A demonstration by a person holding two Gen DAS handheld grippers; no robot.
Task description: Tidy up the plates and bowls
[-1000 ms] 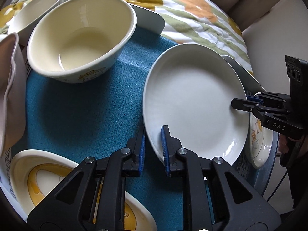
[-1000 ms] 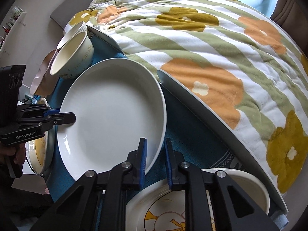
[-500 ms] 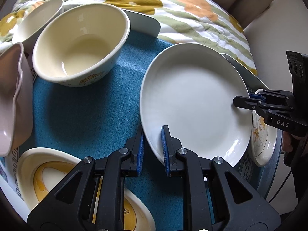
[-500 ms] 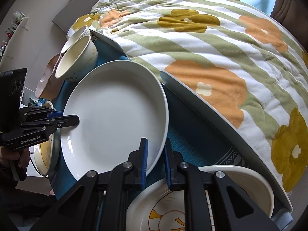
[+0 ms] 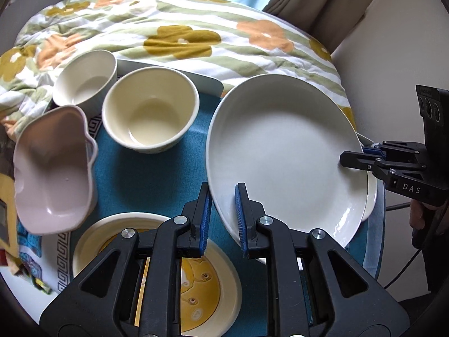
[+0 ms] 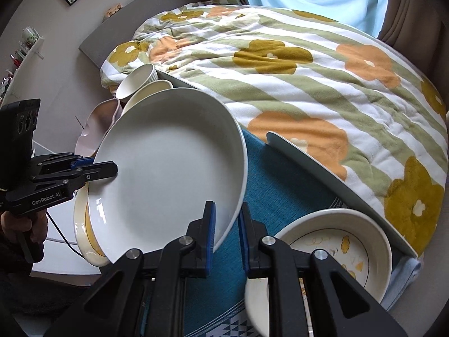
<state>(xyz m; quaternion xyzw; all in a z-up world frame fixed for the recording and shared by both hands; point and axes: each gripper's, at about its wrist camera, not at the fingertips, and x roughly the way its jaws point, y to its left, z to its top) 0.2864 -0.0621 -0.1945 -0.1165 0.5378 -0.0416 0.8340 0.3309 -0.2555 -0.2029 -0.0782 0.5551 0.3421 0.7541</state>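
A large white plate point(image 5: 283, 151) is held in the air between both grippers, above the blue mat. My left gripper point(image 5: 221, 216) is shut on its near rim; it also shows in the right wrist view point(image 6: 106, 167). My right gripper point(image 6: 226, 233) is shut on the opposite rim point(image 6: 168, 174) and appears in the left wrist view point(image 5: 353, 160). A yellow-patterned plate point(image 5: 196, 280) lies below the left gripper, and another patterned plate point(image 6: 336, 250) lies below the right gripper. Two cream bowls point(image 5: 150, 115) point(image 5: 84, 78) and a pink wavy bowl point(image 5: 53, 168) stand at the left.
The blue mat point(image 5: 157, 177) covers a small tray table with a grey raised rim point(image 6: 322, 165). A flowered striped duvet point(image 6: 308, 78) lies on the bed behind it. Another plate edge point(image 6: 81, 224) shows under the held plate.
Both grippers have lifted the white plate up off the mat and pulled back. The bowls and the patterned plates have stayed where they were.
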